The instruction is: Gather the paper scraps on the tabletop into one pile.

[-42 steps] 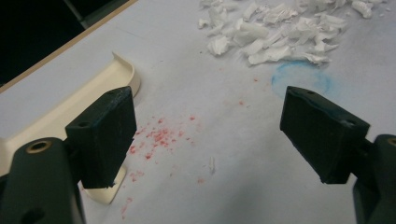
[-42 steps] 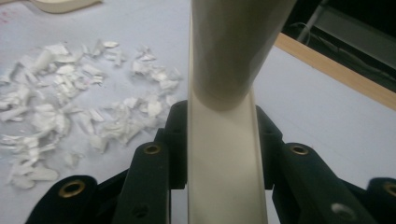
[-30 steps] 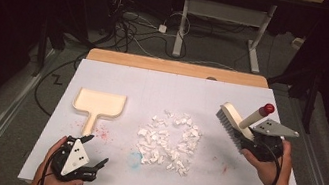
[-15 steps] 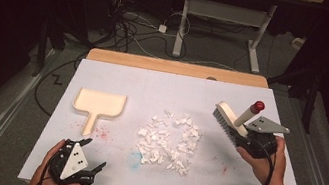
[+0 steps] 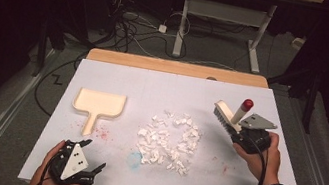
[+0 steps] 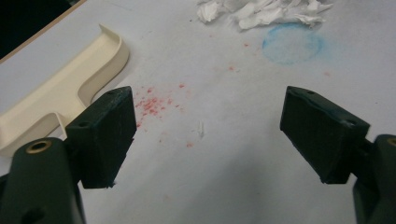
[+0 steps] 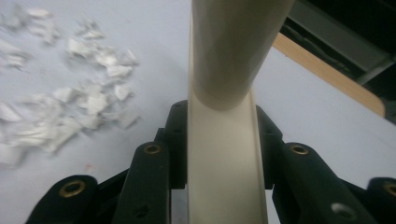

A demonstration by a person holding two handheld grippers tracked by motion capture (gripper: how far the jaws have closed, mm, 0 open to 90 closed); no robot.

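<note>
Here, empty dustpan (image 5: 100,102), paper scraps (image 5: 168,140) beside it, right gripper (image 5: 242,132) clamping brush (image 5: 227,116), left gripper (image 5: 91,170) wide.

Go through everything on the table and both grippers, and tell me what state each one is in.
Brush: clamped in the right gripper, lifted off the table.
Dustpan: flat on the table, empty.
Paper scraps: scattered in a loose pile, unswept.
Left gripper: open, holding nothing.

Overhead cam, two close jaw-cams
</note>
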